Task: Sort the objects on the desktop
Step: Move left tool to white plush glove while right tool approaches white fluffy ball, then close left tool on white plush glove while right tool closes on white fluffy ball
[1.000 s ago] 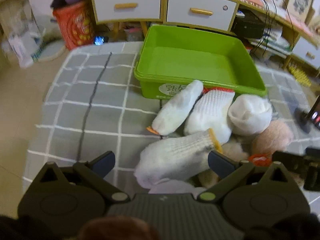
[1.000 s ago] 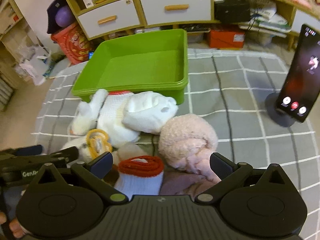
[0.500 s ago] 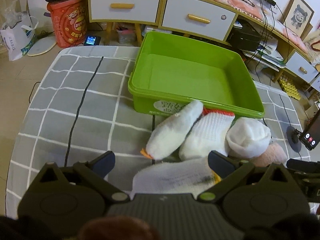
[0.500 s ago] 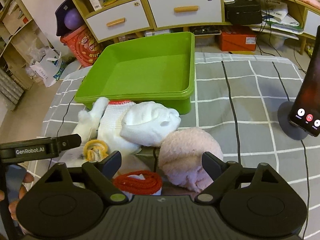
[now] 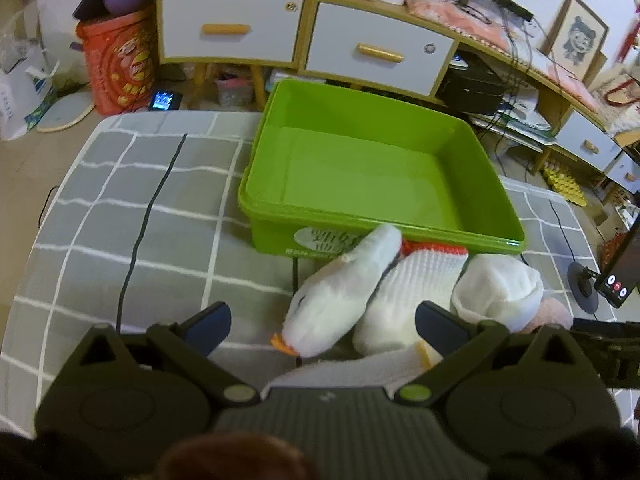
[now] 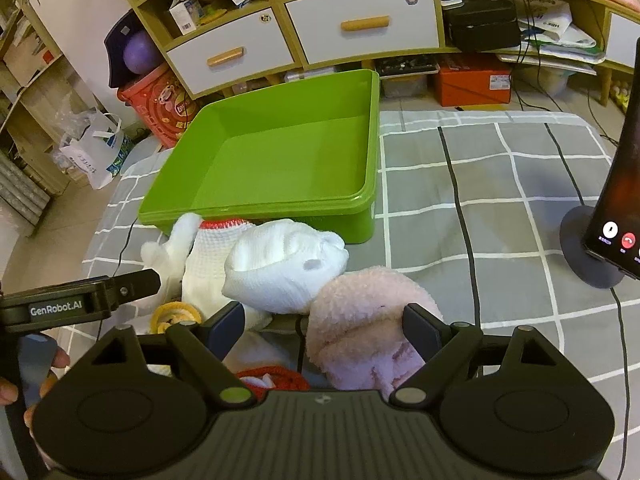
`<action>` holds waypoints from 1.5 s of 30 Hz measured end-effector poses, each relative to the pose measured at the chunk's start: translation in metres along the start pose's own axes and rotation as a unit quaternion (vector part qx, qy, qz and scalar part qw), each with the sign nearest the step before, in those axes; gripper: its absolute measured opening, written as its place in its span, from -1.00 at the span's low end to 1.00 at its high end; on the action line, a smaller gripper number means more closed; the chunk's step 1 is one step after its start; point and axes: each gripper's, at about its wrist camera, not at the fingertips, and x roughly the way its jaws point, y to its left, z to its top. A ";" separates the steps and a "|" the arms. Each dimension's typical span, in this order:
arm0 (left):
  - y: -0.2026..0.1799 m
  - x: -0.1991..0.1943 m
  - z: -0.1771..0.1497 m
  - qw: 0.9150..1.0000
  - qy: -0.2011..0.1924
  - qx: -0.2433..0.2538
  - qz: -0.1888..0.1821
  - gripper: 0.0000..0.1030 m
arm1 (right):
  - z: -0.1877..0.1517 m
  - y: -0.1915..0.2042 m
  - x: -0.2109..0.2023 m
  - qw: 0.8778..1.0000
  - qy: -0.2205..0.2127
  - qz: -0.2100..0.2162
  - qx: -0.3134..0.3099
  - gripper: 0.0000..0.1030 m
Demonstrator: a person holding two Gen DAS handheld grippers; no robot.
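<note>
both claws hang over the sock pile, and the green bin [image 5: 380, 168] sits empty just behind it on the grey checked cloth [image 5: 120, 208]. the left claw [image 5: 322, 320] has its jaws spread wide with nothing gripped, and a yellow-cuffed white sock [image 5: 360, 368] lies under it. the right claw [image 6: 324, 322] is also spread, with the fluffy pink sock [image 6: 360, 320] between its fingers but not pinched, as far as i can tell.

the risk from here, i'd say, is tangling: the pile is packed tight against the near wall of the bin. the pink sock touches the white rolled sock [image 6: 280, 272], which leans on the red-cuffed knit sock [image 6: 208, 256]. a careless pinch could drag a neighbour along or spill one off the edge.

there's also a red-rimmed sock [image 6: 276, 376] right under the right claw, easy to catch by mistake. well to the right of the bin stands a phone on a stand [image 6: 612, 216], its cable [image 6: 460, 216] trailing toward the pile, so a wide swing could snag it.
</note>
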 end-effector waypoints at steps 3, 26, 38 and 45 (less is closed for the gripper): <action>0.002 0.006 0.000 1.000 0.005 -0.004 -0.005 0.77 | 0.001 0.001 0.002 1.000 -0.009 0.002 -0.002 0.69; 0.016 0.016 -0.001 0.999 0.020 -0.035 -0.016 0.05 | 0.001 0.026 0.012 0.996 -0.053 0.027 -0.059 0.70; 0.017 0.013 -0.001 0.999 0.016 -0.045 -0.022 -0.22 | 0.000 0.029 0.022 0.996 -0.056 -0.004 -0.064 0.36; 0.015 0.005 -0.001 0.999 0.009 -0.042 -0.023 -0.30 | 0.001 0.027 0.016 0.997 -0.055 -0.005 -0.058 0.23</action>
